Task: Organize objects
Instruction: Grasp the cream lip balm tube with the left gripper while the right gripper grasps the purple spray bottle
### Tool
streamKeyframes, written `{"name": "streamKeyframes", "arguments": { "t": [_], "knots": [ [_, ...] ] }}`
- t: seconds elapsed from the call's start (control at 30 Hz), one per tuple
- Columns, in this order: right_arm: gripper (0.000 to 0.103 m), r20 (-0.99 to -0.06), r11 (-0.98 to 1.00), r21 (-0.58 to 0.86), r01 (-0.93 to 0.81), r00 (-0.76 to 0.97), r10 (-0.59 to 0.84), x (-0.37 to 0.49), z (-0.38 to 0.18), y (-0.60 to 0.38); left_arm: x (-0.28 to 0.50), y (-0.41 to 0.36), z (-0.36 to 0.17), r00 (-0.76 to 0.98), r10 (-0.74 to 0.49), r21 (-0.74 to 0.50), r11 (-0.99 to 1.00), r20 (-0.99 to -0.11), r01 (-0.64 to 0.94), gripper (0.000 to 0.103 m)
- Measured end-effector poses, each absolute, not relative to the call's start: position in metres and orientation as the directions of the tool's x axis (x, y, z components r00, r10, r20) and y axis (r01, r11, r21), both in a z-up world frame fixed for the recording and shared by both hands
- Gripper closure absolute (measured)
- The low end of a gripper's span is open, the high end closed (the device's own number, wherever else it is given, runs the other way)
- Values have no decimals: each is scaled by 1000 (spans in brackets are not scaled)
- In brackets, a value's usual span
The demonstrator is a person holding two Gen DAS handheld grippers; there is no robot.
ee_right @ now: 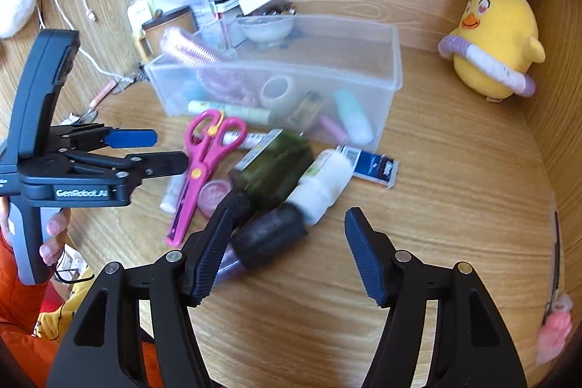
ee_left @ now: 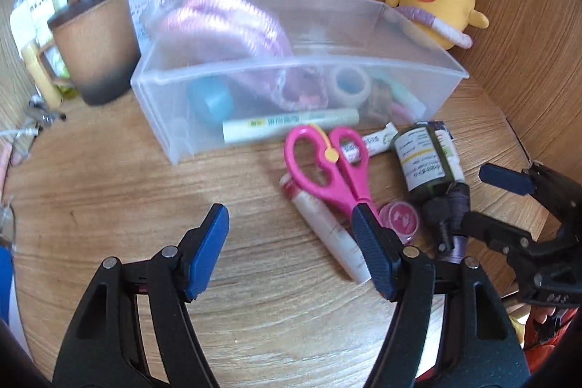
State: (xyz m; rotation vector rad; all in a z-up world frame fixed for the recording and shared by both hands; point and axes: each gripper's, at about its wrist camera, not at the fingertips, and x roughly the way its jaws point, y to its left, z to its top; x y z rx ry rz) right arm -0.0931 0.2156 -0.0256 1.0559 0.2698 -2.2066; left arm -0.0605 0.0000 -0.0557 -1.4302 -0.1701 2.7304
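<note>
While our left tongs (ee_left: pixel 291 239) gape over the worktop (ee_left: pixel 145 191), pink scissors (ee_left: pixel 327 162) lie just before the clear box (ee_left: pixel 291 75). From the right, our tongs (ee_right: pixel 291 242) also gape, a dark bottle (ee_right: pixel 269 235) between them.

Left gripper (ee_left: pixel 291 255): black plastic scissor-link arms, silver round rivets at the pivots, blue ribbed rubber pads (ee_left: pixel 209 251) on the jaws. Right gripper (ee_right: pixel 287 251): same build, black arms, silver rivets, blue ridged pads (ee_right: pixel 363 259). From the right wrist view, the left unit's dark blue-grey handle body carries white "GenRobot.AI" lettering (ee_right: pixel 82 193). Bare-skinned hand (ee_right: pixel 51 239) with pale fingernails on a grey grip; orange sleeve (ee_right: pixel 22 282) below it.
</note>
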Motion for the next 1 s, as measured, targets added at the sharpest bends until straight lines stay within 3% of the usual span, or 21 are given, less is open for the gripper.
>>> {"name": "streamKeyframes", "arguments": {
  "t": [0.5,0.67,0.73,0.87,0.93,1.0],
  "knots": [
    [41,-770,-760,141,634,-412,-487,-82,-35,229,-31,-22,-55,-603,63,-134,-988,-795,72,33],
    [41,-767,-764,230,603,-371,-524,-86,-38,229,-40,-7,-56,-609,64,-107,-994,-790,34,35],
    [41,-766,-770,222,598,-381,-517,-85,-39,226,-44,-3,-60,-598,67,-100,-995,-798,21,48],
    [50,-775,-774,190,605,-391,-496,-82,-42,223,-48,6,-62,-608,42,-59,-998,-793,8,62],
    [54,-773,-776,189,602,-397,-495,-81,-42,225,-45,12,-63,-618,33,-29,-999,-786,-16,75],
    [63,-774,-778,177,603,-403,-489,-80,-42,226,-42,18,-64,-631,7,15,-999,-776,-29,82]
  ]
}}
